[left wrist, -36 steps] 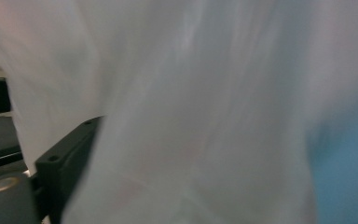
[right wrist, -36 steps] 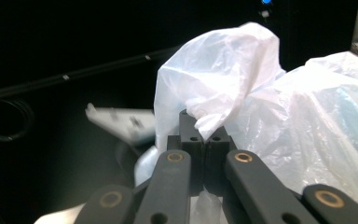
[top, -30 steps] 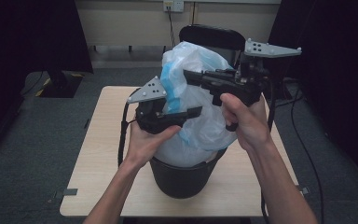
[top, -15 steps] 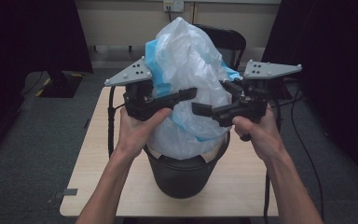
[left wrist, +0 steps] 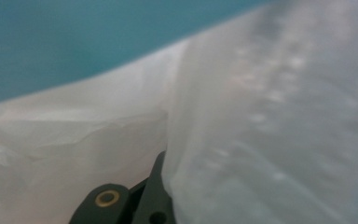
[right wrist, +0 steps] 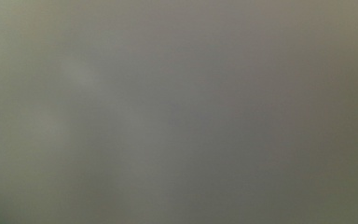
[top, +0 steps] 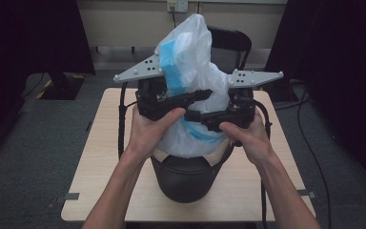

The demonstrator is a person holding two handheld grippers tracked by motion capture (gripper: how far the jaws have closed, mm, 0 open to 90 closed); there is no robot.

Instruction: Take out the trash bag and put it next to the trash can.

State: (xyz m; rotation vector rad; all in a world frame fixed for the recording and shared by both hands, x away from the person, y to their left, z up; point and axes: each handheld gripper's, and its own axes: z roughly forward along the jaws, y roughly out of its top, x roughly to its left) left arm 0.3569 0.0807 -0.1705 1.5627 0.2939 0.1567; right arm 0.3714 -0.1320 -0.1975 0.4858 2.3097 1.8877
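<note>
The left gripper (top: pixel 205 93) pinches the white plastic bag (top: pixel 190 62), which stands in the black bin (top: pixel 186 179) below both grippers on a pale wooden table (top: pixel 100 157). The right gripper (top: pixel 193 116) presses against the bag, its jaws just closing; whether they grip it cannot be told. A dark chair (top: pixel 231 40), grey floor (top: pixel 28 143) and beige wall (top: pixel 124 24) lie beyond.

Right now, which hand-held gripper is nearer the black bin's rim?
Right. The right hand-held gripper sits lower, just above the black bin; the left hand-held gripper grips the plastic bag higher up.

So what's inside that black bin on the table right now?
The lower end of the white plastic bag sits in the black bin. The bag and the hands cover the bin's inside, so anything beneath it can't be seen.
</note>
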